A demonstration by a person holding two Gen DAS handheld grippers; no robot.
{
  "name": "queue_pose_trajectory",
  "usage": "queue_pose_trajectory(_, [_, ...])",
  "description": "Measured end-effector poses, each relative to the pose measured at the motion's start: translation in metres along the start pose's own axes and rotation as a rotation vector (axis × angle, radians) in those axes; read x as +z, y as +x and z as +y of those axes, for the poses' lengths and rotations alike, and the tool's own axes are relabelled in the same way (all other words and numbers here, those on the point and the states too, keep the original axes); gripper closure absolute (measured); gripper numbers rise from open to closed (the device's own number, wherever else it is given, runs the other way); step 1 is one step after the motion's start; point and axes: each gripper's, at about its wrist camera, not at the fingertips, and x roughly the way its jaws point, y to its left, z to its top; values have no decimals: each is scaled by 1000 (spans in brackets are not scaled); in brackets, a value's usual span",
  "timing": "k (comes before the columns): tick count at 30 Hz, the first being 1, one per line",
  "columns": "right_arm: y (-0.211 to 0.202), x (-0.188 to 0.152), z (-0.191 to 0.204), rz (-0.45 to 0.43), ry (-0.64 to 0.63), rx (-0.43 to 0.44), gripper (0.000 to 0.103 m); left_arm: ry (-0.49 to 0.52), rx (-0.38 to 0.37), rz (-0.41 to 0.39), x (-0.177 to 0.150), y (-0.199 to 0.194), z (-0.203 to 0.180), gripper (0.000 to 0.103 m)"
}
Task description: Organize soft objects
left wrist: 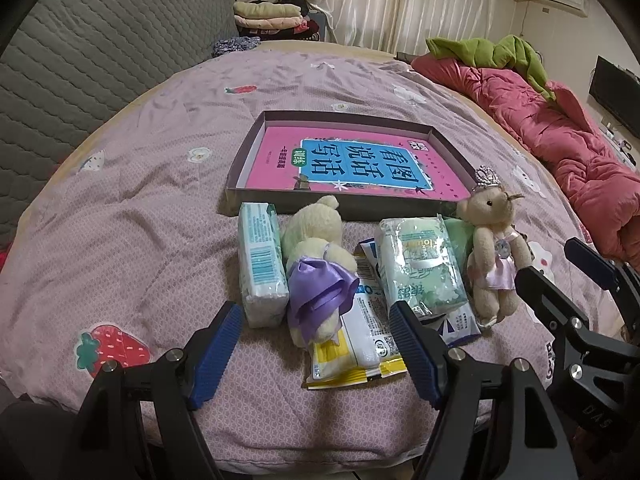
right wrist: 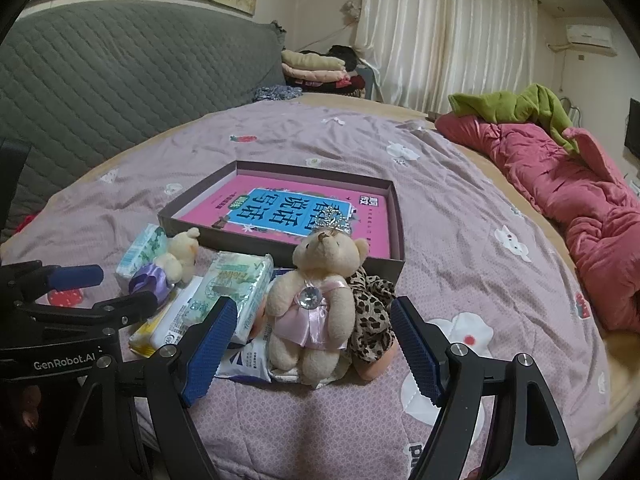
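A shallow dark box [left wrist: 280,202] [right wrist: 396,216] holding a pink book lies on the bed. In front of it lies a pile: a cream bear in a purple dress [left wrist: 316,264] [right wrist: 176,258], a tan crowned bear in a pink dress [left wrist: 494,248] [right wrist: 316,300], tissue packs [left wrist: 260,264] [left wrist: 420,264] [right wrist: 236,284], a yellow-white wipes packet [left wrist: 356,344] and a leopard-print toy [right wrist: 372,312]. My left gripper [left wrist: 316,344] is open and empty just before the purple-dress bear. My right gripper [right wrist: 312,340] is open and empty, its fingers either side of the crowned bear.
The bed has a lilac quilt [left wrist: 160,200] with a grey padded headboard [left wrist: 80,48] at left. A red duvet [left wrist: 560,132] with a green garment [left wrist: 492,52] lies along the right. Folded clothes [left wrist: 268,16] are stacked at the back.
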Motion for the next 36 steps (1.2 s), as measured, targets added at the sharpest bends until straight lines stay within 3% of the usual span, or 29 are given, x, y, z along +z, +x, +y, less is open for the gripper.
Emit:
queue_pose_trajectory(23, [3, 0, 3, 4, -7, -1, 23, -4, -1, -9, 0, -2, -1, 28])
queue_pose_trajectory(36, [6, 4, 3, -3, -3, 11, 23, -54, 37, -19, 7, 0, 20, 28])
